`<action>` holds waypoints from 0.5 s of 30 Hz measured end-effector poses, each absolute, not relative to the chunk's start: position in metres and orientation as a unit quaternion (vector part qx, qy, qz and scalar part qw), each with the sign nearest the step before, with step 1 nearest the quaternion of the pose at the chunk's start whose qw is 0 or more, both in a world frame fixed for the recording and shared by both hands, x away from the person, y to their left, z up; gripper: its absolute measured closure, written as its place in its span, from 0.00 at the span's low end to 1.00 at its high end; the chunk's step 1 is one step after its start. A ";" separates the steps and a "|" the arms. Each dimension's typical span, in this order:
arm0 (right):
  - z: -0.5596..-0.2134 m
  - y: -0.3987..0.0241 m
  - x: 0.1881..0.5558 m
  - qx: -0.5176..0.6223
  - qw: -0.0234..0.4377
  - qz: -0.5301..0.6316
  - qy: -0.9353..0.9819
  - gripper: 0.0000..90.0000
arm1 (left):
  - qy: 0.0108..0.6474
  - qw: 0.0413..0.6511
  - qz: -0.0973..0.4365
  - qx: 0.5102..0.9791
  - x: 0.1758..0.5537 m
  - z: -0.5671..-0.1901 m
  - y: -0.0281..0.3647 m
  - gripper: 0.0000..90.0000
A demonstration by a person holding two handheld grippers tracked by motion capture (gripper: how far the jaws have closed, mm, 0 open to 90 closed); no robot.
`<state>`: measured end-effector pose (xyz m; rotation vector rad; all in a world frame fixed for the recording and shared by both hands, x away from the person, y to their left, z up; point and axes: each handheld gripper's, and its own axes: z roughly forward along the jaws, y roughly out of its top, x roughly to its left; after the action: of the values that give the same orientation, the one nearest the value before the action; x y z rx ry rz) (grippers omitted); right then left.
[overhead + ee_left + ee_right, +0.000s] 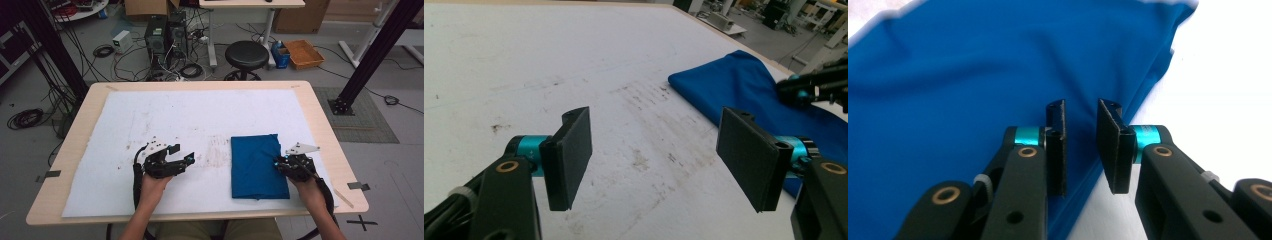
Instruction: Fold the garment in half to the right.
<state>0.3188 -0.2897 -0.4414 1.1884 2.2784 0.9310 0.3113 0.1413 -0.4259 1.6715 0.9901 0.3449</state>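
Observation:
A blue cloth (257, 165) lies folded into a rectangle on the white sheet (200, 115), right of centre. My right gripper (276, 162) sits at the cloth's right edge. In the right gripper view its jaws (1083, 145) stand a narrow gap apart just above the cloth (973, 65) edge, with nothing pinched between the pads. My left gripper (182, 154) rests on the sheet to the left of the cloth, jaws wide open and empty (656, 155). The left gripper view looks toward the cloth (744, 85) and the right gripper (809, 87) beyond it.
The wooden table (80, 125) carries the stained white sheet. On the floor behind stand a black stool (246, 55), computer towers (165, 35), an orange crate (303, 53) and loose cables. A black frame post (370, 55) rises at the far right.

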 end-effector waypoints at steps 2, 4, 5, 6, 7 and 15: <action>-0.442 -0.296 0.316 0.419 0.205 0.340 0.817 0.75 | 0.420 0.556 0.149 0.702 0.311 -0.426 0.143 0.34; -0.441 -0.302 0.314 0.421 0.195 0.345 0.816 0.63 | 0.422 0.559 0.152 0.698 0.310 -0.425 0.144 0.34; -0.440 -0.306 0.311 0.422 0.190 0.355 0.812 0.60 | 0.422 0.560 0.154 0.696 0.310 -0.424 0.145 0.33; -0.439 -0.308 0.308 0.421 0.187 0.367 0.808 0.60 | 0.423 0.561 0.155 0.695 0.311 -0.424 0.146 0.32; -0.436 -0.310 0.304 0.417 0.190 0.381 0.803 0.60 | 0.426 0.560 0.155 0.693 0.311 -0.424 0.146 0.32; -0.440 -0.303 0.286 0.338 0.157 0.370 0.851 0.78 | 0.426 0.564 0.154 0.690 0.312 -0.424 0.148 0.31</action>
<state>0.2858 -0.3030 -0.4396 0.9686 2.4350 1.0603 0.3121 0.1475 -0.4241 1.6245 1.0025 0.3619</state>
